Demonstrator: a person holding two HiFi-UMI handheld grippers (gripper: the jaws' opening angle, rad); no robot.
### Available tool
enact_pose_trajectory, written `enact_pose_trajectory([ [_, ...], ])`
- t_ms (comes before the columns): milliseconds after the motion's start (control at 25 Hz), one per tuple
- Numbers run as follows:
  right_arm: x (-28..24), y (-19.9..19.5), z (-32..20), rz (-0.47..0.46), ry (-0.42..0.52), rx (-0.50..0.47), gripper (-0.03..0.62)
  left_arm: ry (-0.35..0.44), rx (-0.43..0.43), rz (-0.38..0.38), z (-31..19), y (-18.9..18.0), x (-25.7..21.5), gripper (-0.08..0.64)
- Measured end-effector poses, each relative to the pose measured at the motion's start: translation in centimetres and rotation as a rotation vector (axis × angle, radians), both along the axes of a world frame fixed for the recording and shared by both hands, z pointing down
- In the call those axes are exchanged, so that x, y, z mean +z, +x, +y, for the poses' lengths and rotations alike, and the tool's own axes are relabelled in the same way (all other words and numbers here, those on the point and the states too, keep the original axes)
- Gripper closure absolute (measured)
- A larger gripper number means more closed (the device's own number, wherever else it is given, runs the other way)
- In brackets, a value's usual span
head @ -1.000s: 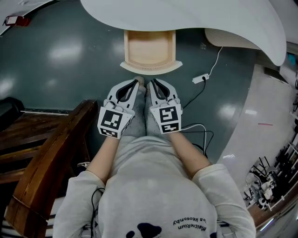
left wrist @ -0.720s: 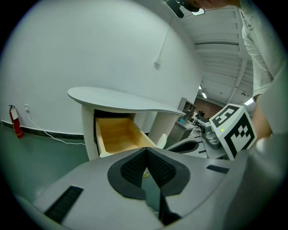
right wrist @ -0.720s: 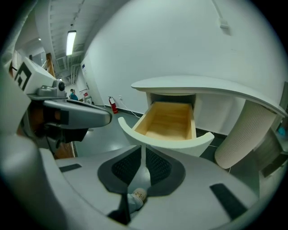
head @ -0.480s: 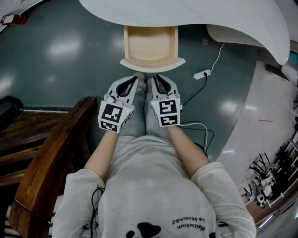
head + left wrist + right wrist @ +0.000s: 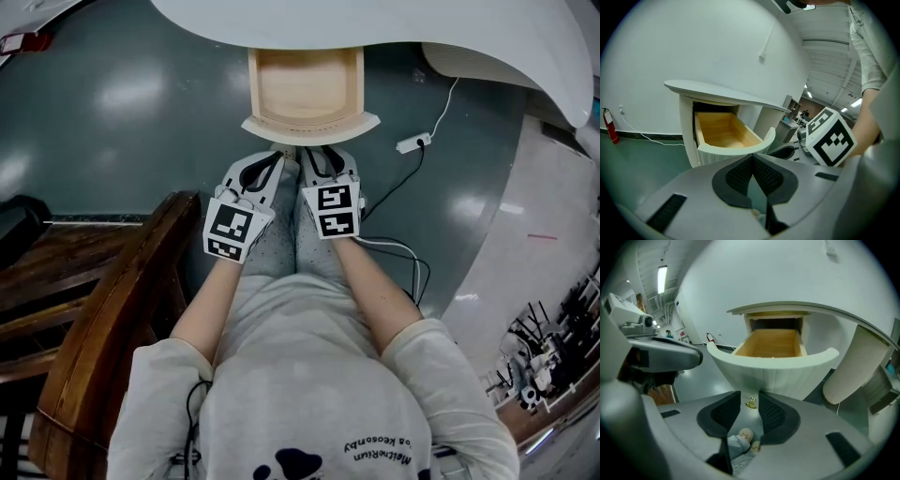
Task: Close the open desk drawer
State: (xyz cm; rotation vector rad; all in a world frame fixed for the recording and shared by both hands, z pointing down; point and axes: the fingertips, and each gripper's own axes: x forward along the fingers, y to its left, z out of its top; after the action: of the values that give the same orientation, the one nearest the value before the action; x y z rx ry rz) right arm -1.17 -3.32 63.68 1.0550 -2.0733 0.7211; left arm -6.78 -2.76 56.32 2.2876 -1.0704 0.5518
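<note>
The open drawer [image 5: 305,89] juts out from under the white desk [image 5: 375,28]; it has a pale wood inside and a curved white front [image 5: 309,125]. Both grippers hang side by side just short of that front. My left gripper [image 5: 278,161] is shut, its pads meeting at the tips [image 5: 753,157], and it points at the drawer [image 5: 724,133] from the left. My right gripper [image 5: 314,155] is opening; a gap shows between its pads [image 5: 750,397]. A small brass knob [image 5: 751,403] under the drawer front [image 5: 778,371] shows in that gap, untouched.
A dark wooden chair [image 5: 103,309] stands at the left. A white cable with a plug [image 5: 412,143] trails over the grey floor at the right. A ribbed white desk pedestal [image 5: 855,364] rises to the drawer's right. The person's legs and socked feet lie below the grippers.
Both grippers have moved closer to the drawer's front and now sit just under its curved edge. The drawer stays open as before.
</note>
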Motion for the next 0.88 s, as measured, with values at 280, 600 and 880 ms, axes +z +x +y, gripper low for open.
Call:
enact_pose_trajectory([
  [280, 3.2, 0.0, 0.8, 0.022, -0.083, 0.03, 0.463, -0.019, 0.01, -0.003, 0.2, 0.1, 1.5, 0.554],
  [600, 5.1, -0.2, 0.8, 0.028, -0.129, 0.077, 0.463, -0.028, 0.015, 0.001, -0.2, 0.4, 2.6, 0.554],
  [880, 6.0, -0.3, -0.1, 0.044, -0.143, 0.118, 0.465, -0.047, 0.017, 0.004, -0.4, 0.3, 3.4, 0.554],
])
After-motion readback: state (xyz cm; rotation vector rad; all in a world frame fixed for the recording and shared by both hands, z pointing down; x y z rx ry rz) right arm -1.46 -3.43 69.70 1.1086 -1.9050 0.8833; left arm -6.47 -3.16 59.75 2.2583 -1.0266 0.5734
